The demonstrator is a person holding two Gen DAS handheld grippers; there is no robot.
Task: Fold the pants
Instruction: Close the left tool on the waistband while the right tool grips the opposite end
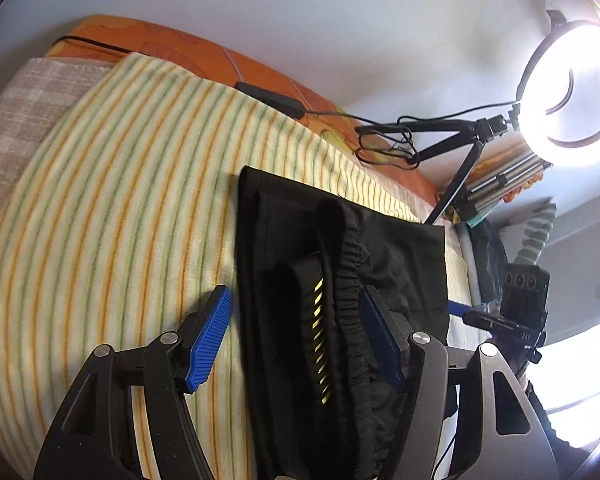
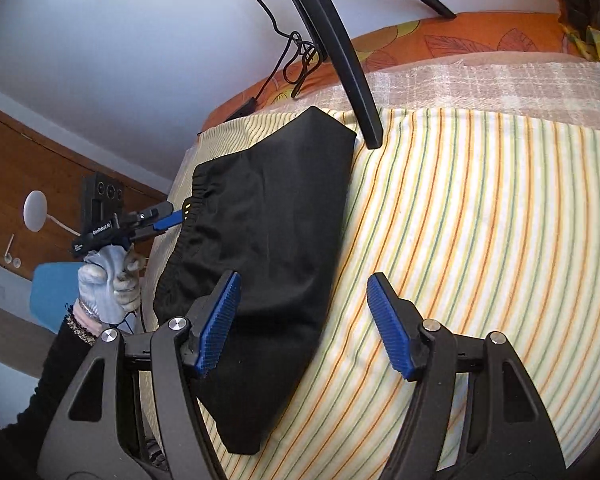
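Black pants (image 2: 268,216) lie folded on a striped bed sheet (image 2: 480,220), with the elastic waistband (image 1: 350,280) at the near edge. In the left wrist view my left gripper (image 1: 294,322) is open, its blue pads either side of the waistband and a row of yellow marks (image 1: 320,344) on the pants (image 1: 400,248). In the right wrist view my right gripper (image 2: 302,300) is open above the pants' lower edge, holding nothing. The left gripper (image 2: 174,216) also shows there at the waistband, held by a gloved hand (image 2: 106,284).
A ring light (image 1: 570,92) on a tripod (image 1: 460,168) stands by the bed; a tripod leg (image 2: 340,48) reaches over the sheet near the pants. Cables (image 1: 384,144) and a black adapter (image 1: 270,98) lie on the orange bedding (image 1: 172,40). A checked blanket (image 2: 480,80) borders the sheet.
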